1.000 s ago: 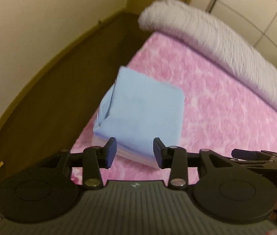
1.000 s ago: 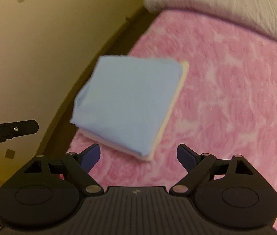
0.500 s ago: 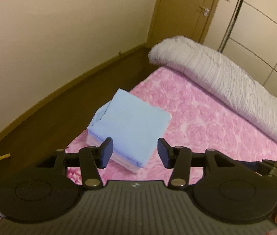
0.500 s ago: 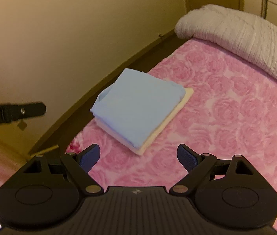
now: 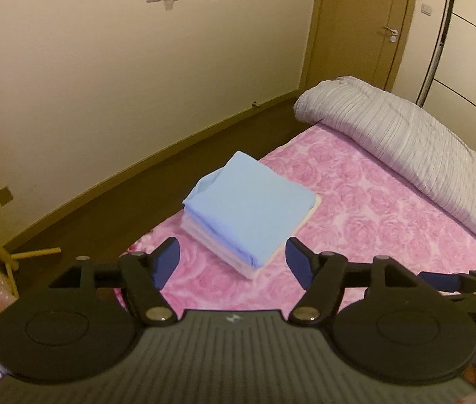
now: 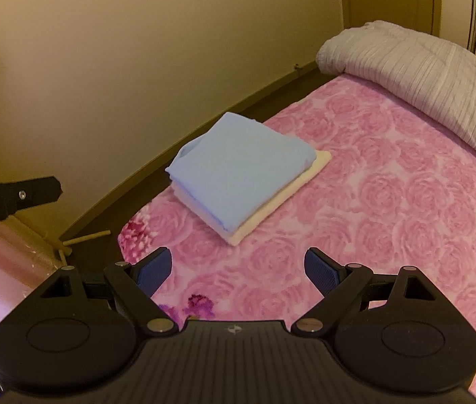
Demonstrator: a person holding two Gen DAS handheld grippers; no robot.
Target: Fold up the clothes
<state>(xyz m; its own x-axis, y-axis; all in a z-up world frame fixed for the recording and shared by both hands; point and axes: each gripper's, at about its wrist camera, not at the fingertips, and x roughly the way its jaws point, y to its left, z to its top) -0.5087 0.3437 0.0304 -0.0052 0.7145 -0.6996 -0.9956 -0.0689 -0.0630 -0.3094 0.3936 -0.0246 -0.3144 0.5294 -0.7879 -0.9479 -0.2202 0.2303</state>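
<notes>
Folded blue garment (image 6: 241, 168) hiding most of cream layer (image 6: 285, 195), lower layers indistinct

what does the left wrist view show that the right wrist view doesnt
Only the left wrist view shows the door handle, the wardrobe panels at far right, a low wall socket, and the right gripper's fingers poking in from the right edge.

Only the right wrist view shows the left gripper's finger entering from the left, and the darker purple flowers on the bedspread near the camera.

Both show the folded blue garment stacked on a cream one, the pink rose bedspread, the rolled grey duvet, and open, empty grippers.
</notes>
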